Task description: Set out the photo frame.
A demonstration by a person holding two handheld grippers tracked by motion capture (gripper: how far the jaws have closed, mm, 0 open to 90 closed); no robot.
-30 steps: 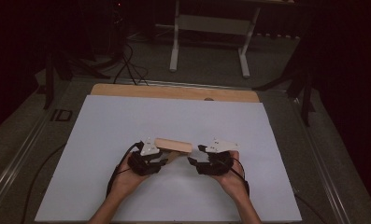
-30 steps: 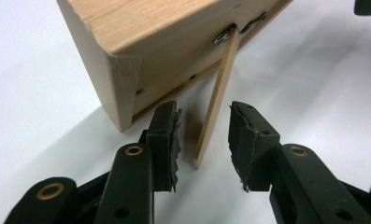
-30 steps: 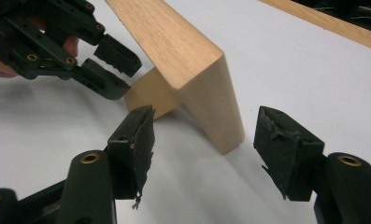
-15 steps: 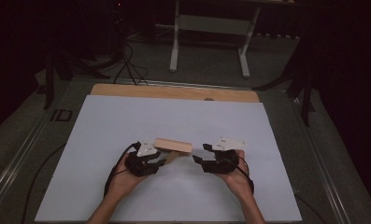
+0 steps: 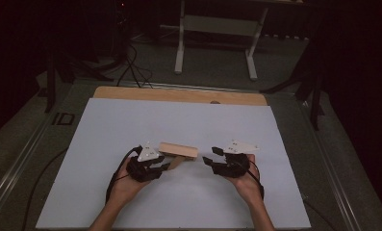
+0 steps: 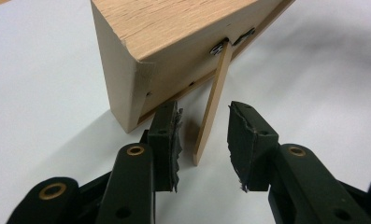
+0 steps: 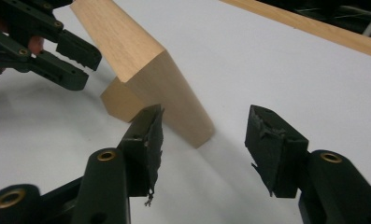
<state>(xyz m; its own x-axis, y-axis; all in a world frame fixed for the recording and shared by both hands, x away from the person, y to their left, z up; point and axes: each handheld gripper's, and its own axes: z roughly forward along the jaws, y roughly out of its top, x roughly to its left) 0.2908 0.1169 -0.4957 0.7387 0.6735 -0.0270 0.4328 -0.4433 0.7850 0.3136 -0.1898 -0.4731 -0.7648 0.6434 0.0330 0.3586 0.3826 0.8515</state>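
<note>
A light wooden block (image 5: 178,149) rests tilted on the white sheet, propped by a thin hinged strut (image 5: 177,162) on its underside. In the left gripper view the strut (image 6: 213,107) hangs from the block (image 6: 174,28) and passes between the jaws of my left gripper (image 6: 204,135), which is open, with a gap on each side of the strut. My right gripper (image 5: 210,155) hovers just right of the block, open; its jaws have just been closing with nothing between them. In the right gripper view the block's end (image 7: 146,70) lies just beyond my right gripper (image 7: 204,140), with the left gripper (image 7: 82,65) at the far end.
The white sheet (image 5: 131,125) covers most of the table, and a bare wooden strip (image 5: 179,95) runs along its far edge. Beyond the table, a white stand's legs (image 5: 217,29) and dark cables (image 5: 131,67) are on the floor.
My right gripper has drawn slightly to the right, away from the block's end. The left gripper and the block have stayed put.
</note>
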